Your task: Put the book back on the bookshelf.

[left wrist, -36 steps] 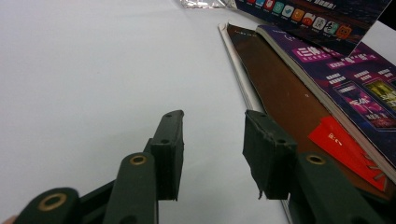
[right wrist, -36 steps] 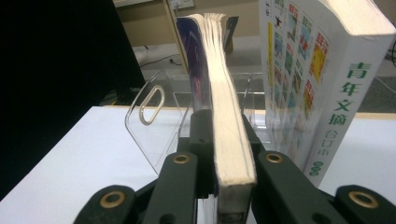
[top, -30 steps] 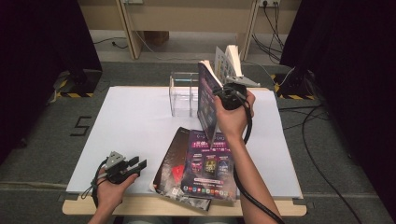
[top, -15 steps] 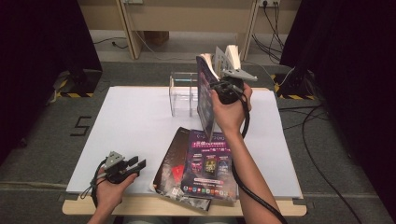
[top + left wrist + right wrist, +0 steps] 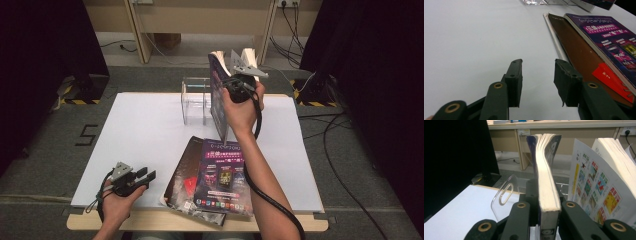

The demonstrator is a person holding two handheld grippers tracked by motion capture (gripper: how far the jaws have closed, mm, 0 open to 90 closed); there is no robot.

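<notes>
My right gripper (image 5: 231, 89) is shut on the lower edge of a thick purple-covered book (image 5: 218, 97), holding it upright above the table beside the clear acrylic rack (image 5: 194, 100). In the right gripper view the book's cream pages (image 5: 546, 185) rise between the jaws, with a clear rack divider (image 5: 503, 195) to the left. My left gripper (image 5: 146, 176) rests in the hand at the table's front left, open with nothing between its fingers. In the left gripper view it (image 5: 537, 75) points across the white tabletop (image 5: 474, 37).
A stack of books lies flat at the front centre, a purple-covered one (image 5: 222, 175) on top of a brown one (image 5: 576, 52). Another book with a colourful picture cover (image 5: 596, 185) leans at the back of the rack. The white table (image 5: 140, 130) ends near the left hand.
My right hand has carried the upright book a little up and farther back, toward the rack. The left hand has stayed where it was.
</notes>
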